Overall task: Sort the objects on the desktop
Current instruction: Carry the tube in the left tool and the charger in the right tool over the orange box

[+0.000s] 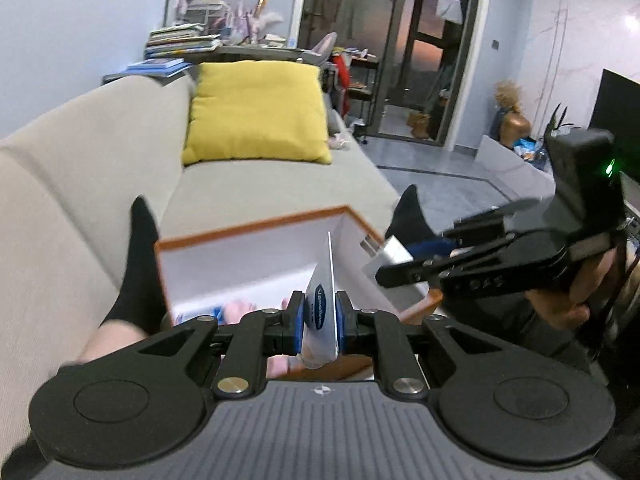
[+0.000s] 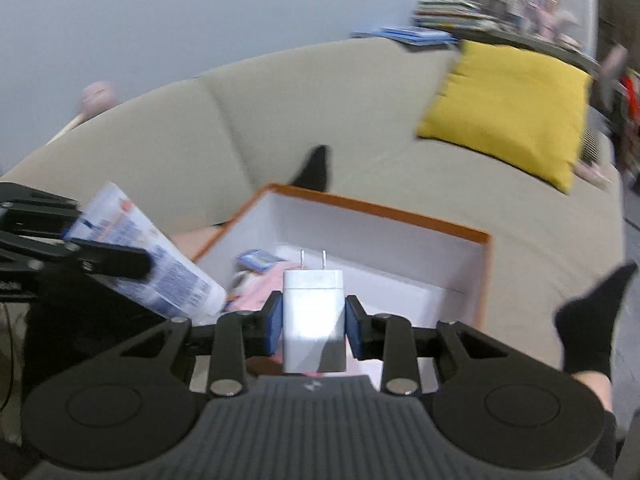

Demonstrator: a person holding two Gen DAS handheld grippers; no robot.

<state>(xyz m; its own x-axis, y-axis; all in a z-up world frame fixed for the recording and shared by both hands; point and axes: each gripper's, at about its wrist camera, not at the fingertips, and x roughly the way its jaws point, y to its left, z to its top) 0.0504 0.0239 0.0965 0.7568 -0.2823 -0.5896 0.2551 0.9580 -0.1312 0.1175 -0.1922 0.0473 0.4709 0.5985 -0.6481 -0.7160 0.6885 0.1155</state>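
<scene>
While over sofa (image 1: 100,168) | left tool (image 1: 317,316) grips tube (image 1: 322,312) | right tool (image 2: 313,322) grips charger (image 2: 313,320)

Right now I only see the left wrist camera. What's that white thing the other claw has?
Observer: The right claw grips a white charger. Its two metal prongs point ahead over the box.
Operator: Which way is my tube pointing?
Observer: The tube in your left claw slants with its rounded end down toward the box. Its flat end is up.
</scene>
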